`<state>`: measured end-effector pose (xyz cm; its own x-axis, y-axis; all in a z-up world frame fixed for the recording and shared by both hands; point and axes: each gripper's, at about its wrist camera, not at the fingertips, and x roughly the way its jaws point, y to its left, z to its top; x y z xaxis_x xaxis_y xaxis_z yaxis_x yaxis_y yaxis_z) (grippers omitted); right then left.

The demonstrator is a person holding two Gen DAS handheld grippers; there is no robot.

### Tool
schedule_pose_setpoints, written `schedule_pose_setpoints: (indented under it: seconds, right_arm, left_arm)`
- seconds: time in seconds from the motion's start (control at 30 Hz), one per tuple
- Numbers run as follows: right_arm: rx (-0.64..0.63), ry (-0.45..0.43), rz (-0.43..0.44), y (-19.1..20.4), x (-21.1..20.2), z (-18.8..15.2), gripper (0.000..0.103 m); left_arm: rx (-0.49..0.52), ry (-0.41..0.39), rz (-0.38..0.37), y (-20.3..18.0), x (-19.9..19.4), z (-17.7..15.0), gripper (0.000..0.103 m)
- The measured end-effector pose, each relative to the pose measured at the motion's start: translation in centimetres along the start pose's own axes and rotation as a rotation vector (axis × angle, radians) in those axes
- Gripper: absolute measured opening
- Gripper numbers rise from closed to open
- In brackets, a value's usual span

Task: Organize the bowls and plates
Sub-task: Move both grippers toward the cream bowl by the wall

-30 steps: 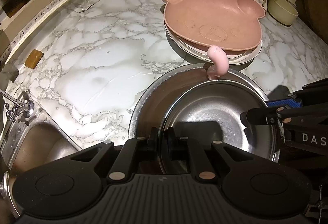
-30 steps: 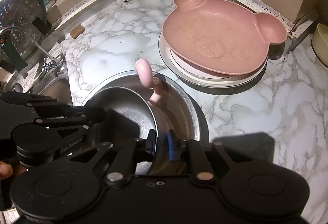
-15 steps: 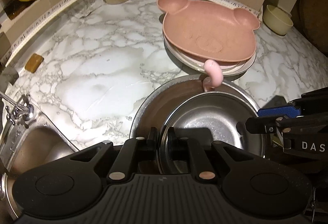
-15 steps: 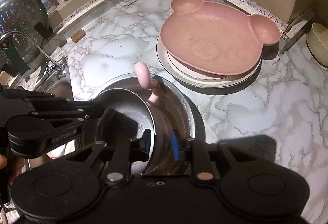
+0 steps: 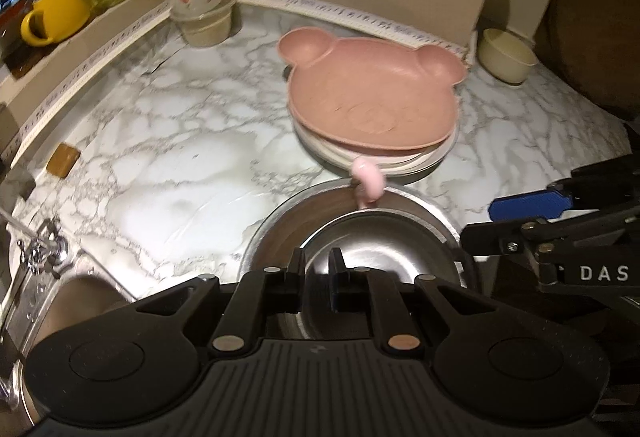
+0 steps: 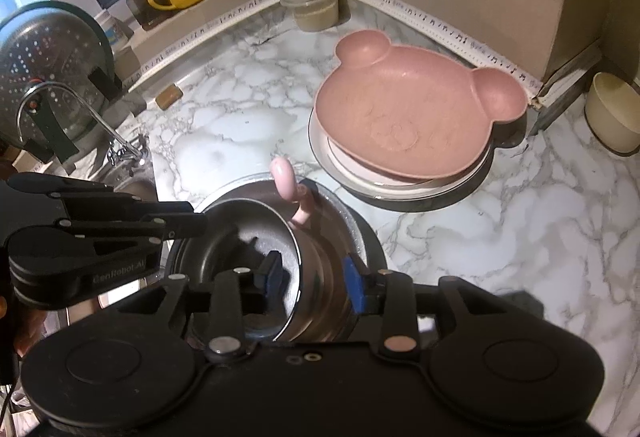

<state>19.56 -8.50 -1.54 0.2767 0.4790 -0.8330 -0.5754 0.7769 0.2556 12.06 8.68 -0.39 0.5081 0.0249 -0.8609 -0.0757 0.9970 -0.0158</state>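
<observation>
A small steel bowl (image 5: 384,257) sits nested in a larger steel bowl (image 5: 280,225) on the marble counter. A pink spoon handle (image 5: 368,181) sticks up from between them at the far side. My left gripper (image 5: 317,267) is shut on the small bowl's near rim. In the right wrist view, my right gripper (image 6: 314,281) straddles the small bowl's (image 6: 248,221) wall with its jaws opening. One blue pad (image 6: 274,275) is inside and the other outside, both off the metal. Behind, a pink bear-shaped plate (image 6: 408,109) tops a stack of white plates (image 6: 400,187).
Stacked small bowls (image 5: 196,1) stand in the back corner and a cream bowl (image 5: 506,55) at the right. A yellow mug (image 5: 52,17) is on the ledge. A faucet (image 6: 80,109), sink and steel colander (image 6: 48,57) lie to the left. A brown block (image 5: 62,159) rests on the counter.
My right gripper's jaws have spread apart and let go of the small bowl's wall. Both hands have risen a little. My left gripper stays shut on the rim.
</observation>
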Motion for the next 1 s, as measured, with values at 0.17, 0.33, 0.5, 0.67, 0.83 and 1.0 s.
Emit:
schedule_pose_setpoints:
  seconds: [0.17,0.33,0.5,0.67,0.83,1.0]
  right_arm:
    - [0.008,-0.032,-0.002,-1.2,-1.9,0.1,0.043]
    - [0.033,-0.068,-0.017,-3.4,-3.9,0.2,0.049]
    - [0.064,-0.113,-0.038,-6.0,-5.9,0.3,0.055]
    - [0.117,-0.149,-0.075,-9.8,-7.5,0.3,0.059]
    - [0.181,-0.177,-0.102,-13.8,-8.5,0.5,0.064]
    - [0.239,-0.199,-0.139,-18.1,-8.9,1.2,0.065]
  left_arm:
    - [0.02,-0.016,-0.025,-1.5,-0.8,0.9,0.011]
    - [0.048,-0.034,-0.058,-3.2,-1.3,2.2,0.011]
    - [0.078,-0.058,-0.085,-5.6,-1.2,3.8,0.011]
    - [0.103,-0.063,-0.103,-8.3,-0.2,5.5,0.012]
    - [0.135,-0.08,-0.113,-11.3,1.0,7.3,0.012]
    - [0.16,-0.09,-0.121,-14.7,2.9,9.8,0.012]
